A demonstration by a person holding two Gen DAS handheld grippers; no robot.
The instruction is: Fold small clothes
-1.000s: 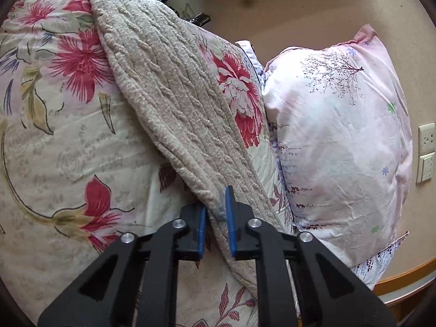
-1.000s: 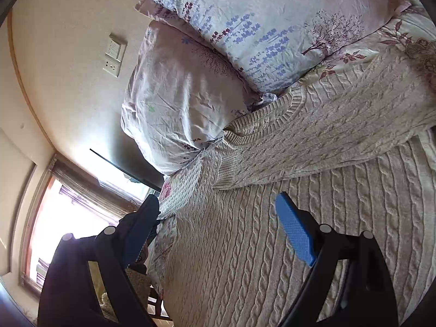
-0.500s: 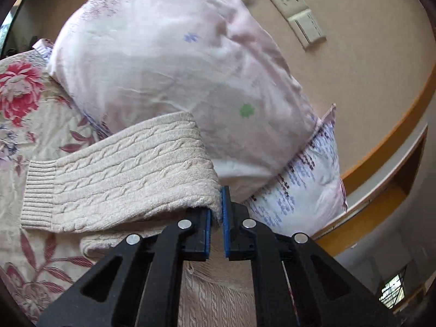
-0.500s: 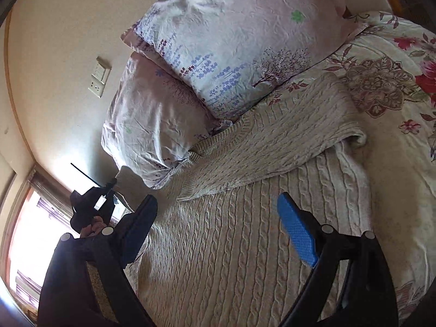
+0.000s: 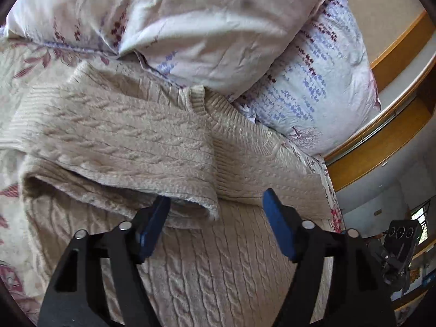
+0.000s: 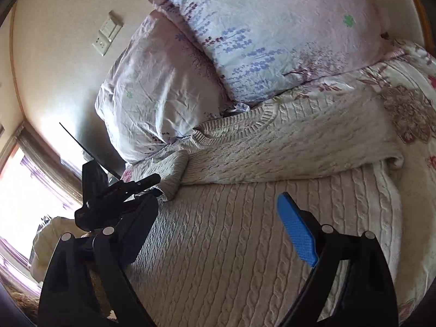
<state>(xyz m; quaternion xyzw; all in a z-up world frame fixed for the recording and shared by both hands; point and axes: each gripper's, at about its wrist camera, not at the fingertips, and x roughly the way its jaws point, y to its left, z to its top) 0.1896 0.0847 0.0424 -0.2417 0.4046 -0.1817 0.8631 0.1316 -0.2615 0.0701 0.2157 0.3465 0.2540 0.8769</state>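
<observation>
A beige cable-knit sweater (image 5: 218, 272) lies flat on the floral bedspread (image 5: 11, 196), its neck toward the pillows. Both sleeves are folded across the chest: the left sleeve (image 5: 117, 147) lies on top, meeting the other sleeve (image 5: 261, 169) near the middle. My left gripper (image 5: 215, 218) is open just above the left sleeve's folded edge, holding nothing. In the right wrist view the sweater (image 6: 245, 245) fills the middle, with the folded sleeve (image 6: 286, 147) across it. My right gripper (image 6: 215, 220) is open and empty above the sweater's body. The left gripper's body (image 6: 114, 193) shows there at the left.
Two pale flowered pillows (image 5: 190, 27) (image 5: 313, 87) lean against the wall behind the sweater's collar. A wooden shelf edge (image 5: 381, 141) runs at the right. A wall socket plate (image 6: 107, 36) and a bright window (image 6: 24, 196) are at the left in the right wrist view.
My left gripper carried the sleeve across onto the sweater's chest, then opened and let it go. The right gripper stayed open, hovering over the sweater.
</observation>
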